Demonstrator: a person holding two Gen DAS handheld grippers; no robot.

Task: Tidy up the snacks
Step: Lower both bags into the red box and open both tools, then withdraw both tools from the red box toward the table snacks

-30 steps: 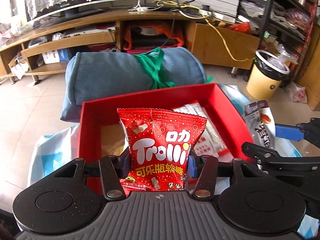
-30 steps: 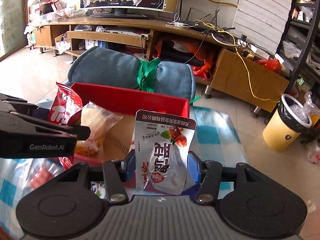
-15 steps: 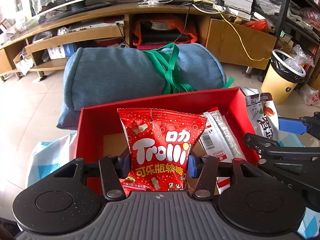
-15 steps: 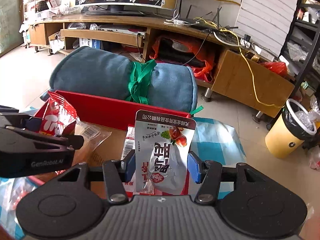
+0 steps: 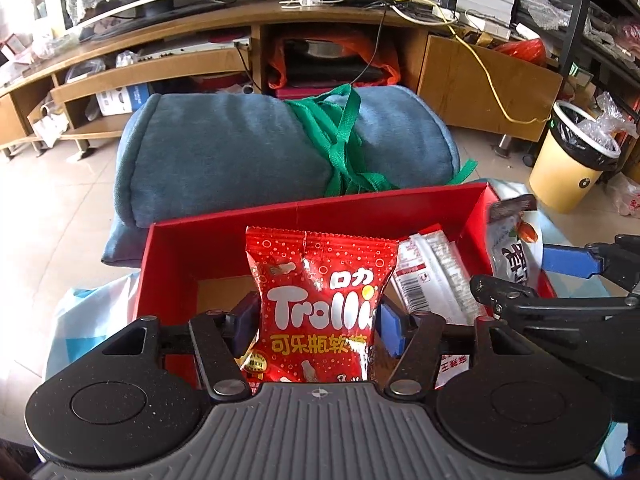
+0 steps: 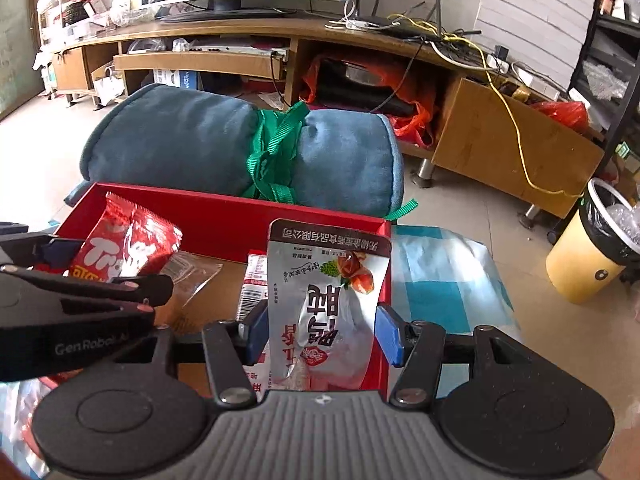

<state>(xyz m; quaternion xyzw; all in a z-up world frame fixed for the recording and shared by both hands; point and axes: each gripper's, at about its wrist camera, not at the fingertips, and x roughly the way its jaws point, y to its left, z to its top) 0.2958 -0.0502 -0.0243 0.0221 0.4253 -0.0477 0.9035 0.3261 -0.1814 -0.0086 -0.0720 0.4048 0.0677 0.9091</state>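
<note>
My left gripper [image 5: 318, 330] is shut on a red Trolli gummy bag [image 5: 320, 304] and holds it upright over the open red box [image 5: 224, 226]. My right gripper [image 6: 322, 334] is shut on a silver snack pouch [image 6: 328, 300] and holds it over the box's right wall [image 6: 382, 360]. A clear-wrapped snack with a barcode [image 5: 432, 276] lies inside the box. The Trolli bag [image 6: 120, 246] and the left gripper also show at the left of the right wrist view. The silver pouch [image 5: 514, 242] shows at the right of the left wrist view.
A rolled blue blanket [image 5: 240, 152] tied with a green strap lies just behind the box. A blue-and-white checked cloth [image 6: 444, 276] covers the surface under the box. A wooden TV stand [image 5: 360, 28] stands behind and a yellow trash bin [image 5: 572, 160] is at the right.
Both grippers have moved forward over the red box with their snacks still held. The box and blanket appear closer and lower in both views.
</note>
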